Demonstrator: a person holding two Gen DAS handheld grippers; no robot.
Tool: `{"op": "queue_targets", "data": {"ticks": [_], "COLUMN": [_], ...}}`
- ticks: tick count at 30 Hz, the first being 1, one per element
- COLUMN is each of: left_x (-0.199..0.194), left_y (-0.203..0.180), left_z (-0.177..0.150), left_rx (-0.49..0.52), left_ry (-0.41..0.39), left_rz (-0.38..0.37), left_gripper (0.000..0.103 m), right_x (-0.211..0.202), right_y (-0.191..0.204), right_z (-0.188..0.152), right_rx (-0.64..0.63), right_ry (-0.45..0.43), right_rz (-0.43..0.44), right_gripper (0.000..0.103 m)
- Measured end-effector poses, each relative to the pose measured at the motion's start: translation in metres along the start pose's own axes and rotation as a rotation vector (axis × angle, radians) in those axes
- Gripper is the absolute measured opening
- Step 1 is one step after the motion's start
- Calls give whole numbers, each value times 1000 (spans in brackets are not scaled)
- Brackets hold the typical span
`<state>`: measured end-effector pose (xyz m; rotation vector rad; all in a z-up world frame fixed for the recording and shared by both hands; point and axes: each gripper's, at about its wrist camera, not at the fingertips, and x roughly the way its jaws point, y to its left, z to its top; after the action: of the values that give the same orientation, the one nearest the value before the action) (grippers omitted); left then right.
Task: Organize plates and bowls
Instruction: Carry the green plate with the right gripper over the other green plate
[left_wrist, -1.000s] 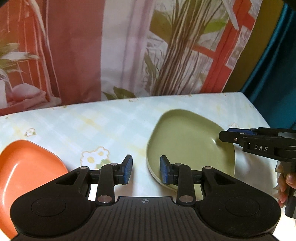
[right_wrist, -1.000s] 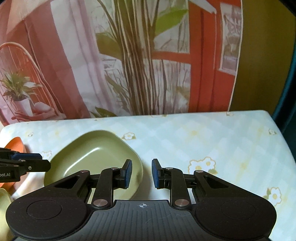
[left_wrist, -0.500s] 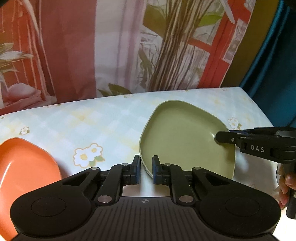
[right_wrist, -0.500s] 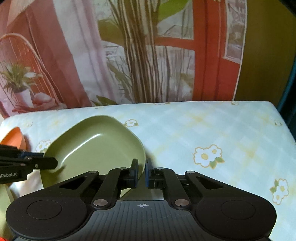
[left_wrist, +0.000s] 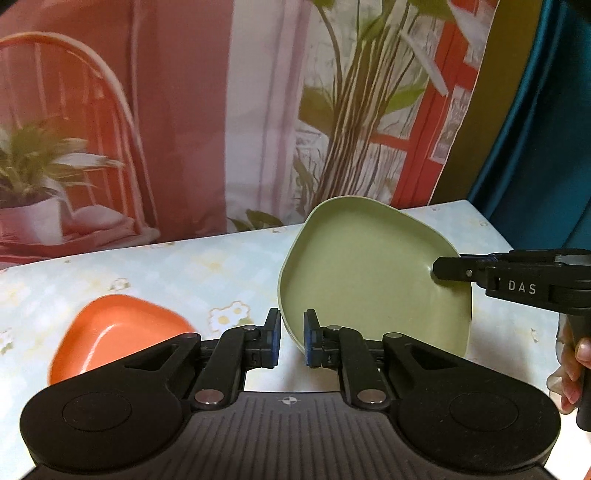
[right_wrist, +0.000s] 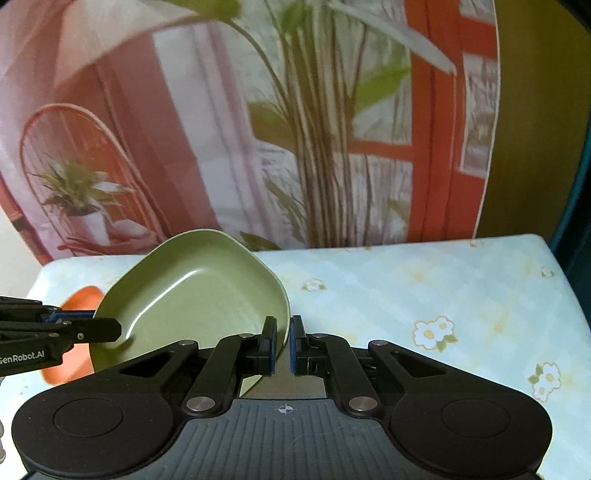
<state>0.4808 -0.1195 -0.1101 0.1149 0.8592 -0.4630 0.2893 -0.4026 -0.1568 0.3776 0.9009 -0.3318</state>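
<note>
Left gripper (left_wrist: 290, 339) fingers clamped on near-left rim of green plate (left_wrist: 373, 273); right gripper (right_wrist: 282, 345) fingers pinched on its opposite rim. Plate raised, tilted, far edge high, above floral table (right_wrist: 424, 288). Orange bowl (left_wrist: 118, 332) resting on table to left. Best kept level, both grips moving together; likely headed over the bowl.

orange bowl (right_wrist: 79, 299): mostly hidden behind green plate (right_wrist: 199, 291) (right wrist view) | backdrop (left_wrist: 184, 110): blurred | hand (left_wrist: 570, 365): cut off by edge
</note>
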Motion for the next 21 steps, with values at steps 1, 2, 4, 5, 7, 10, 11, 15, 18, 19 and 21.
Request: {"op": "queue_targets", "data": {"ticks": [1, 2, 4, 5, 7, 10, 11, 15, 18, 19, 21], "left_x": [-8, -16, -31, -37, -49, -66, -71, -91, -104, -107, -114], "left_y": [1, 2, 4, 4, 6, 11, 13, 22, 28, 30, 34], "left_z": [-1, -2, -4, -6, -11, -22, -25, -42, -56, -60, -67], "left_rx": [-2, -2, 1, 2, -1, -12, -19, -42, -57, -64, -74], "left_ry": [-5, -11, -20, -24, -32, -39, -40, -48, -53, -53, -56], "left_rz": [3, 5, 12, 16, 23, 32, 33, 33, 33, 33, 35], "left_gripper": [14, 14, 14, 14, 14, 14, 14, 14, 14, 14, 14], "right_x": [-5, -11, -21, -26, -35, -46, -50, -61, -66, -68, -71], "right_y": [4, 8, 17, 22, 32, 46, 52, 73, 86, 90, 98], "right_z": [0, 1, 0, 0, -2, -7, -9, -18, -27, -30, -35], "right_rx": [0, 0, -7, -14, -26, -42, -47, -92, -105, -108, -116], "right_ry": [-4, -7, -12, -14, -18, -21, -21, -19, -9, -6, -2], "right_rz": [6, 12, 20, 24, 29, 40, 43, 49, 56, 59, 64], "right_gripper": [6, 6, 6, 6, 6, 6, 6, 7, 7, 7, 7]}}
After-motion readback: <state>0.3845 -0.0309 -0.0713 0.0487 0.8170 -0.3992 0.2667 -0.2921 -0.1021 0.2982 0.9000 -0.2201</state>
